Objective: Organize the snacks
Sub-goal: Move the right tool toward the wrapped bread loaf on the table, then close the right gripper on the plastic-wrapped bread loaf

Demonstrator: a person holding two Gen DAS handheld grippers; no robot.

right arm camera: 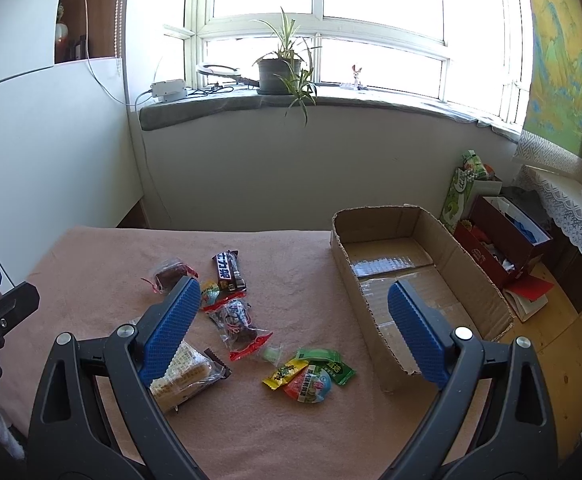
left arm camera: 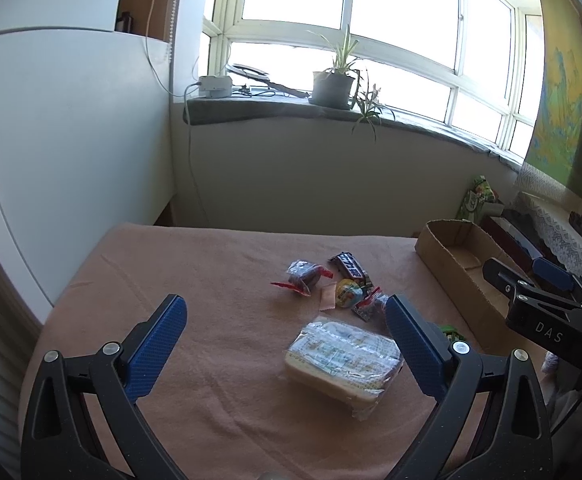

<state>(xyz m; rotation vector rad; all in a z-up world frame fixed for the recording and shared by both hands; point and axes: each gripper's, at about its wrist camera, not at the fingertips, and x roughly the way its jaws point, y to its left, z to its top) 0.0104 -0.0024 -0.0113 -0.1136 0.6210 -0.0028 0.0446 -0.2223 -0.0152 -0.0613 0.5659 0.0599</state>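
Observation:
Several wrapped snacks lie on a pink cloth-covered table [left arm camera: 195,280]. A clear pack of sandwich bread [left arm camera: 343,360] lies between the fingers of my open, empty left gripper [left arm camera: 287,344]. Behind it lie a dark cake in a red-edged wrapper [left arm camera: 303,276], a chocolate bar [left arm camera: 351,266] and a round candy [left arm camera: 350,293]. In the right wrist view the chocolate bar [right arm camera: 230,271], a clear bag of sweets [right arm camera: 238,322] and a green and yellow packet pile [right arm camera: 311,372] lie ahead of my open, empty right gripper [right arm camera: 295,332]. An empty cardboard box [right arm camera: 415,276] stands at the table's right.
The box also shows in the left wrist view [left arm camera: 451,256], with the right gripper's body [left arm camera: 547,304] over it. Bags and a red box [right arm camera: 503,240] sit on the floor to the right. A windowsill with a potted plant [right arm camera: 281,72] is beyond the table.

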